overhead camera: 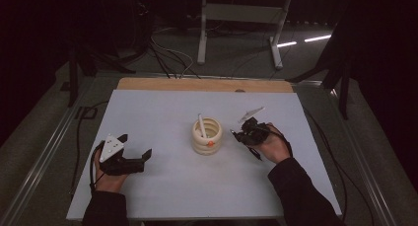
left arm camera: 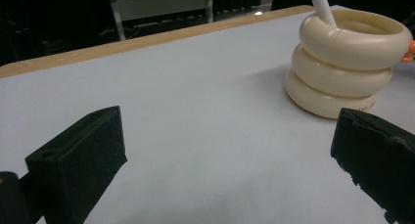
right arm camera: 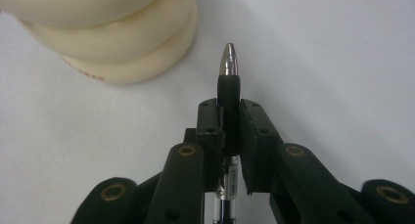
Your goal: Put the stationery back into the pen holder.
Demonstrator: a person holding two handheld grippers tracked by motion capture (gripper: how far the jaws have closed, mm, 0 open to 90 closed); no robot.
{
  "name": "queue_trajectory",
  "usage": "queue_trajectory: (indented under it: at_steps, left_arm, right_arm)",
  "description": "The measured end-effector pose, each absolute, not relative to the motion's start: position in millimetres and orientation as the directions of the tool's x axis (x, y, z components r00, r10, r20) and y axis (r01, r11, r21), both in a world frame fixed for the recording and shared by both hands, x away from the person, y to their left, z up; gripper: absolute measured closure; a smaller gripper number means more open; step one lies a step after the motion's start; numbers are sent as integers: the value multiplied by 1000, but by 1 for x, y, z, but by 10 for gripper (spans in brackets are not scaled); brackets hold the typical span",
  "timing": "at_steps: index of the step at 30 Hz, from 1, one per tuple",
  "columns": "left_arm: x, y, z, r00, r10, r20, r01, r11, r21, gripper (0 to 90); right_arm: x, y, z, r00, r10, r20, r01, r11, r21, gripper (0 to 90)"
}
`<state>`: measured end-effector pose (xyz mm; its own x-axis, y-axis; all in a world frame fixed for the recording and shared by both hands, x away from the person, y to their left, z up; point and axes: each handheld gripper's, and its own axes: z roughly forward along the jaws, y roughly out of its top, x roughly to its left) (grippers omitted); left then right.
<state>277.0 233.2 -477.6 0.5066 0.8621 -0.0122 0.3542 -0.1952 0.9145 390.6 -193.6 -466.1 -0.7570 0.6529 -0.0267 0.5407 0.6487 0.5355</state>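
White table (overhead camera: 162, 186), wood strip at far edge; dark room, cables on floor behind. Right tongs (right arm camera: 230, 117) clenched on pen (right arm camera: 229, 79) beside cream ringed holder (overhead camera: 207, 136). Left tongs (overhead camera: 134, 148) spread wide, empty.

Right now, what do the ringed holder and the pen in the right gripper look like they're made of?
Ringed holder: cream, smooth with a soft sheen and rounded stacked rings; looks like moulded plastic, possibly glazed ceramic.
Pen: shiny silver cone tip, likely metal or plated plastic; matte black grip section, probably rubber; clear barrel lower down, plastic. The right gripper is clamped on the black section.
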Motion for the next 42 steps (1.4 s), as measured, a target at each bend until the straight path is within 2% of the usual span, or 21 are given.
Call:
queue_trajectory:
  at_steps: [26, 42]
  left_arm:
    - [277, 233, -478, 507, 862, -12, 355, -196, 914, 2]
    - [277, 233, -478, 507, 862, -13, 355, -195, 914, 2]
  right_arm:
    - [391, -190, -422, -691, 719, -76, 491, 544, 681, 804]
    - [394, -187, -400, -668, 741, -74, 464, 492, 737, 804]
